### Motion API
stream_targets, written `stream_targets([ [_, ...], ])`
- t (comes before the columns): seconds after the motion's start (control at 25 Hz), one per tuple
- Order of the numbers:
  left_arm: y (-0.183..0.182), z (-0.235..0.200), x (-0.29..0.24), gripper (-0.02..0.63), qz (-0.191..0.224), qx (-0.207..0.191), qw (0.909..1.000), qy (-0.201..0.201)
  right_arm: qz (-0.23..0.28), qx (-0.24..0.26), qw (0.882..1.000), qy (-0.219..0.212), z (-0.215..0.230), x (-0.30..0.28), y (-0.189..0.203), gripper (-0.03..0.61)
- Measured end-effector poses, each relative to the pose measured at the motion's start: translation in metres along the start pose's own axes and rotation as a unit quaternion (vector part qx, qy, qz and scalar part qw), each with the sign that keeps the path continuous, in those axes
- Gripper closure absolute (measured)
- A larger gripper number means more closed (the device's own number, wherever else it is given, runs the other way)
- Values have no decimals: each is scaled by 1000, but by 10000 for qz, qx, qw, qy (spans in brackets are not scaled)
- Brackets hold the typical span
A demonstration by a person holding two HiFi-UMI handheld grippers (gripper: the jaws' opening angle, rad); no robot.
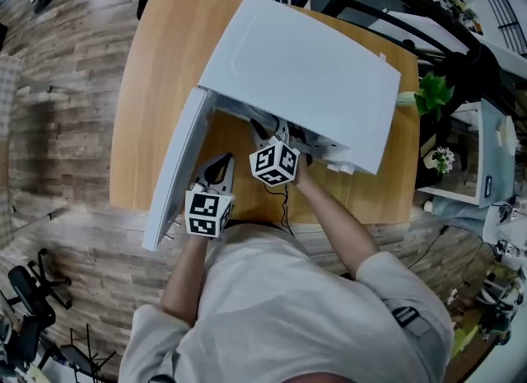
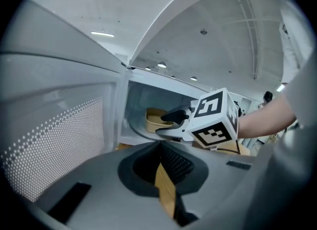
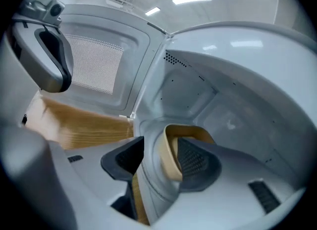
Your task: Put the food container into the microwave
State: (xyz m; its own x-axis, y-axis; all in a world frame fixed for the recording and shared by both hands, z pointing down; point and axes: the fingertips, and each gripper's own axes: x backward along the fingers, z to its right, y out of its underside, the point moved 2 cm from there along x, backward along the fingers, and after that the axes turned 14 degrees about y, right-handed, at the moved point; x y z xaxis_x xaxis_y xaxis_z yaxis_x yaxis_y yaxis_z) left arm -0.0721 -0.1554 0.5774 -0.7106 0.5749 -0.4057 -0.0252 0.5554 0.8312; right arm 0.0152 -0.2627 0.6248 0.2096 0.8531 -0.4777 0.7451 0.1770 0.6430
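Note:
The white microwave [image 1: 305,77] stands on the wooden table [image 1: 156,85] with its door [image 1: 177,167] swung open to the left. A tan food container [image 3: 167,157] rests on the turntable [image 3: 153,187] inside the cavity. My right gripper [image 3: 158,157] reaches in, open, with the container's wall between its jaws; the wall lies against the right pad [image 3: 198,160] and a gap shows at the left pad. From the left gripper view the container [image 2: 154,117] sits just past the right gripper [image 2: 171,123]. My left gripper [image 2: 159,147] hangs shut and empty in front of the opening, beside the door [image 2: 54,125].
The open door [image 3: 99,61] stands close on the left of both grippers. The left gripper [image 3: 49,61] hangs at the upper left in the right gripper view. Office chairs, a desk and a potted plant [image 1: 432,93] surround the table.

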Motion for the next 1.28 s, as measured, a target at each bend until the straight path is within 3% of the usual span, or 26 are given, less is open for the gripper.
stream_targets([
  [0.36, 6, 15, 8, 601, -117, -174, 9998, 64, 84, -408, 9991, -69, -16, 37, 7, 368],
  [0.56, 11, 23, 12, 601, -116, -183, 9997, 78, -78, -928, 9956, -105, -17, 61, 18, 384],
  [0.88, 20, 41, 16, 601, -159, -272, 9993, 197, -122, -1138, 9934, 86, -16, 100, 33, 498],
  [1.0, 21, 50, 13, 601, -180, -330, 9989, 280, -150, -1300, 9913, 112, -13, 113, 39, 573],
  [1.28, 19, 71, 1, 601, -244, -464, 9972, 542, -239, -1819, 9830, 41, -3, 146, 54, 574],
])
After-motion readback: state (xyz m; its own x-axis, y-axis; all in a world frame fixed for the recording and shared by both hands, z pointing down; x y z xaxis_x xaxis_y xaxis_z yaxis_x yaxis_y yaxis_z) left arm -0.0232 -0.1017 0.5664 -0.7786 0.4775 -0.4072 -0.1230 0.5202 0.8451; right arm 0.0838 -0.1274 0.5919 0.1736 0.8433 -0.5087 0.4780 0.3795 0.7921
